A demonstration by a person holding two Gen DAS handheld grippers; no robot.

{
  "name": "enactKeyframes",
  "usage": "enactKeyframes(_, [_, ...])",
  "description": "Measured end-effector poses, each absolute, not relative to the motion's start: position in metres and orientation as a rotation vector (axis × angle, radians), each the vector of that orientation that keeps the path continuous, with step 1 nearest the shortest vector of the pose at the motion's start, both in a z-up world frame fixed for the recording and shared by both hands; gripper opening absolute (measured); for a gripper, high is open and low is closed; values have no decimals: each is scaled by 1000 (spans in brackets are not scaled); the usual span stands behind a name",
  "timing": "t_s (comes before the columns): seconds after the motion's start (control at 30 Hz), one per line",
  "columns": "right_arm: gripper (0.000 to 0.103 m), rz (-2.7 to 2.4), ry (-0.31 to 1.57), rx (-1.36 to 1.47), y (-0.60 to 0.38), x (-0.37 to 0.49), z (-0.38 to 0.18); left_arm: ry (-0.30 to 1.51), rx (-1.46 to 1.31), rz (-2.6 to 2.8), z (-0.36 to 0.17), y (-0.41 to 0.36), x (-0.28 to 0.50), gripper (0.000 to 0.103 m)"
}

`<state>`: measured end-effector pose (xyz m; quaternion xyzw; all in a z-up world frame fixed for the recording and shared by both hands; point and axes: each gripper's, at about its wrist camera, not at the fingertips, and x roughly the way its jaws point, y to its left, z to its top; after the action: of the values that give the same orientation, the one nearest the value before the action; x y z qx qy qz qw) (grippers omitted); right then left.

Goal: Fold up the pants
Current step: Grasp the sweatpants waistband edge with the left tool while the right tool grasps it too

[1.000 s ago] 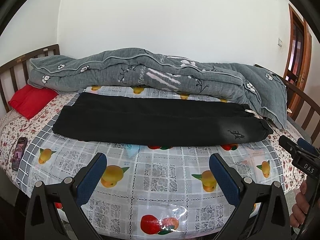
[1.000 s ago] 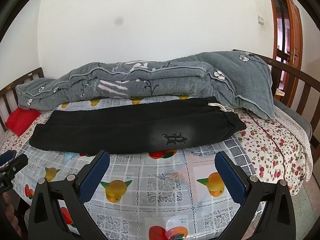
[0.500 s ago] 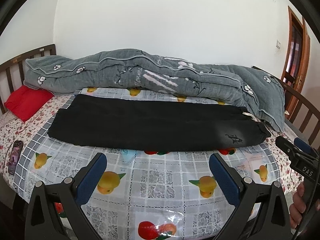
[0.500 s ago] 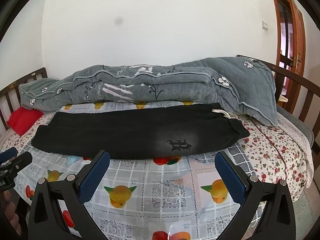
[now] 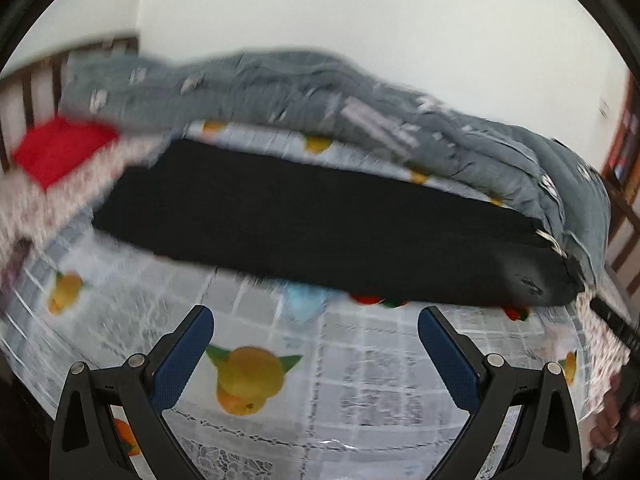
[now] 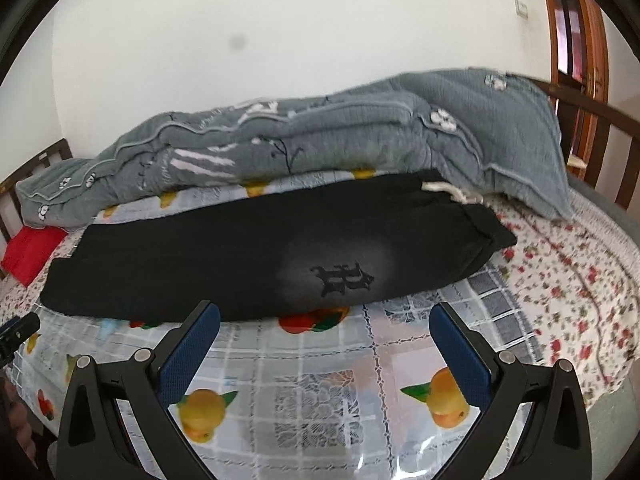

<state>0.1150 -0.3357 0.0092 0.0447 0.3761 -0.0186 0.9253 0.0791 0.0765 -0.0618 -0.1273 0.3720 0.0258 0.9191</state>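
Both wrist views closing on bed point(image 6: 560, 280) since earlier frame. Black pants point(image 6: 240, 264) lying flat lengthwise, already halved leg-on-leg, waistband right. Left gripper point(image 5: 316, 332) and right gripper point(image 6: 324, 324) hovering wide open, empty, nearing front edge, likely for grasp.

- Left gripper point(image 5: 314, 322): jaws spread wide, blue pads point(image 5: 182, 362) at 7 and 5 o'clock of its view, nothing between them.
- Right gripper point(image 6: 324, 320): jaws equally wide apart, blue pads point(image 6: 460, 356) empty, pointing toward 12 o'clock.
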Motion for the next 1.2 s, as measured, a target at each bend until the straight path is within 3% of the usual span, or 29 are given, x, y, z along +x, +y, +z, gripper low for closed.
enactKeyframes(0.2, [87,-47,871,126,-357,145,-43,883,-367,110,-121,130,106,98])
enactKeyframes(0.3, [83,-91,844,165,-373,151,-60,919,-420,145,-140,151,114,89])
enactKeyframes(0.47, [64,-134,898,256,-403,171,-81,872,-431,134,-144,161,130,89])
enactKeyframes(0.7, [64,-76,924,319,-428,196,-91,801,-640,120,-154,187,169,85])
enactKeyframes(0.8, [64,-64,935,388,-436,212,-97,778,-702,163,-157,197,177,76])
enactKeyframes(0.9, [64,-73,941,406,-438,229,-100,776,-739,205,-158,205,186,53])
enactKeyframes(0.93, [58,-80,941,405,-438,233,-101,787,-745,226,-159,207,189,40])
enactKeyframes(0.97, [43,-87,943,402,-438,237,-102,802,-740,252,-159,210,192,22])
enactKeyframes(1.0, [31,-87,945,399,-438,239,-102,819,-732,272,-160,211,194,13])
enactKeyframes(1.07, [19,-71,923,382,-434,241,-95,847,-713,260,-159,214,198,9])
enactKeyframes(1.2, [17,-43,843,294,-424,241,-65,758,-679,208,-126,216,189,8])
